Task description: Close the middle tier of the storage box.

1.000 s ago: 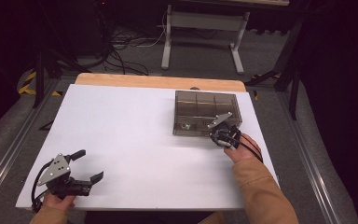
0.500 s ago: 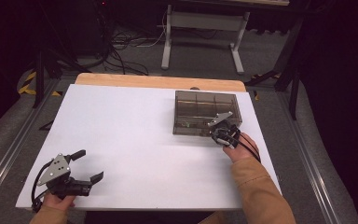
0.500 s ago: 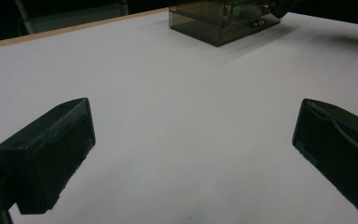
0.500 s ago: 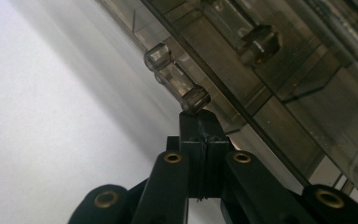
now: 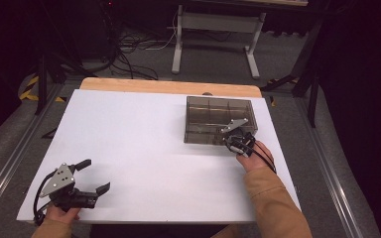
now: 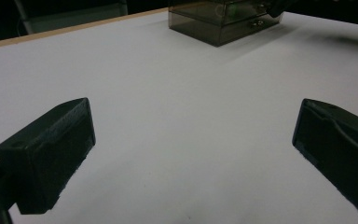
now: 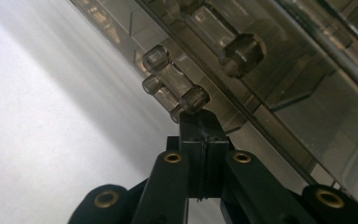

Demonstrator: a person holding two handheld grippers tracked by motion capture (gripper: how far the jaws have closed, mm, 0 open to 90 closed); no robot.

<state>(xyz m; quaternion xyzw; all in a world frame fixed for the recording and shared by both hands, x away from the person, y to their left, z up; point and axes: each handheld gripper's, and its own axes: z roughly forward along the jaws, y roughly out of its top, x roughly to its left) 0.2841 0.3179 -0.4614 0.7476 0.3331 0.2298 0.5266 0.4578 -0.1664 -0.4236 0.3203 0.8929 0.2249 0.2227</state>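
From the high view, my right tongs [image 5: 229, 140] sit at the near front face of the smoky clear drawer box [image 5: 218, 119], which stands on the right half of the white worktop [image 5: 144, 144], toward the far edge. My left tongs [image 5: 93, 176] rest well apart from it at the near left corner, jaws spread wide with nothing between them. The box top shows a grid of compartments; through the tinted plastic I cannot tell whether anything lies in them.

In the left gripper view, the two black jaws stand far apart over bare worktop, and the drawer box [image 6: 223, 21] sits in the distance at the top; a faint green tint shows inside it, but I cannot say what it is.

In the right gripper view, the right tongs [image 7: 200, 126] are closed tight, their tips meeting just below a small clear drawer knob [image 7: 193, 99] on the box front. Whether they pinch the knob's stem or only touch under it, I cannot tell. A second knob [image 7: 241, 49] sits farther up.

I judge the step in hand to be taking hold of a drawer to open it. The next move calls for a straight pull away from the box face, perhaps with the left tongs bracing the box so it doesn't slide.
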